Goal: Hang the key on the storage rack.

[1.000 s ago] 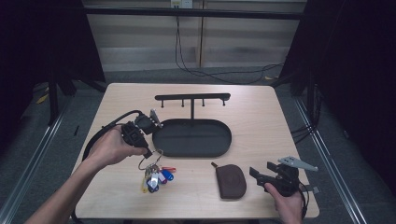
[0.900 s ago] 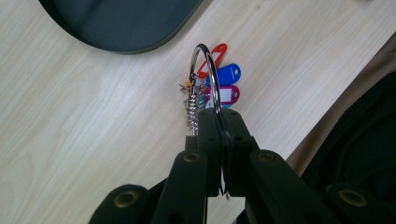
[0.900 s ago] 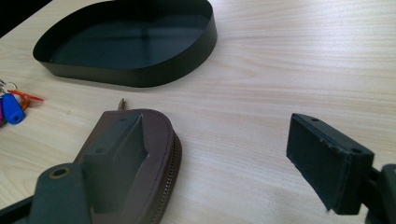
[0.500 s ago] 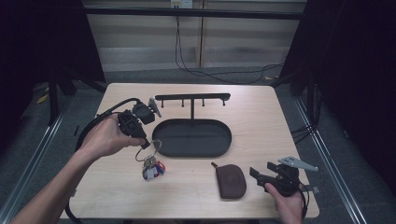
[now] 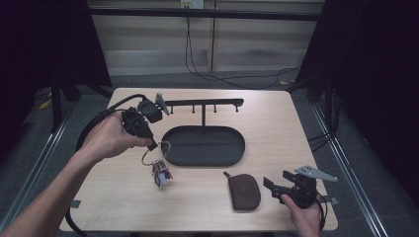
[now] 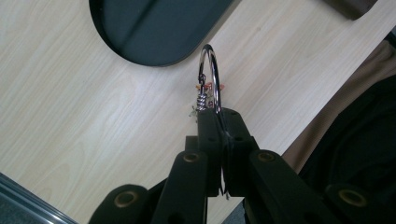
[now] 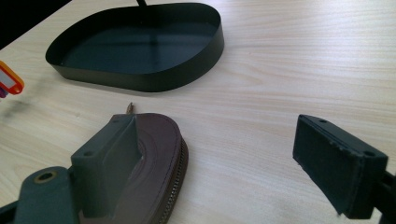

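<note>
moved: key ring (image 5: 157, 157) lifted | hangs clamped under left hand-held gripper (image 5: 154, 146)

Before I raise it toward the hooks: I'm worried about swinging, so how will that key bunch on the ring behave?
Probably floppy: the key bunch dangles below the ring pinched in the left hand-held gripper, so it should swing and twist. The smooth metal ring may pivot or slip between the pads. It looks light for its size.
</note>
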The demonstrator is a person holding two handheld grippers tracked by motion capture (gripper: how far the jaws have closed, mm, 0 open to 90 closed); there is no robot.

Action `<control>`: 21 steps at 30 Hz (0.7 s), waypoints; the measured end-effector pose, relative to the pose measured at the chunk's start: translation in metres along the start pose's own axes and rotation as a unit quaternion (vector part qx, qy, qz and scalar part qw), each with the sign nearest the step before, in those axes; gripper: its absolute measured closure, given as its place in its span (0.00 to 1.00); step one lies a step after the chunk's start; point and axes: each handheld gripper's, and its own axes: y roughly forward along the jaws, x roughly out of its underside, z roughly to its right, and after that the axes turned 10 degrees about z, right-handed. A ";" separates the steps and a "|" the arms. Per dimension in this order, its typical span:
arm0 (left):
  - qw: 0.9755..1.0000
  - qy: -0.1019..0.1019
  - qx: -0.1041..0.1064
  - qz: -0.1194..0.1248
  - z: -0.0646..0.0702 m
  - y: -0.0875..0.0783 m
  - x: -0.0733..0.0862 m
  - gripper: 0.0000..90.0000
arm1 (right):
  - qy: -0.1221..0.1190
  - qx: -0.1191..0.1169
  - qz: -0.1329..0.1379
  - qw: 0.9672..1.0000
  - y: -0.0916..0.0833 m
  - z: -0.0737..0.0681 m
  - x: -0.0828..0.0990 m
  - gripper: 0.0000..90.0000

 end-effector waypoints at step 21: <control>1.000 -0.016 0.013 0.009 -0.019 -0.016 -0.027 0.98 | -0.014 -0.025 -0.005 1.000 0.000 -0.010 0.001 0.16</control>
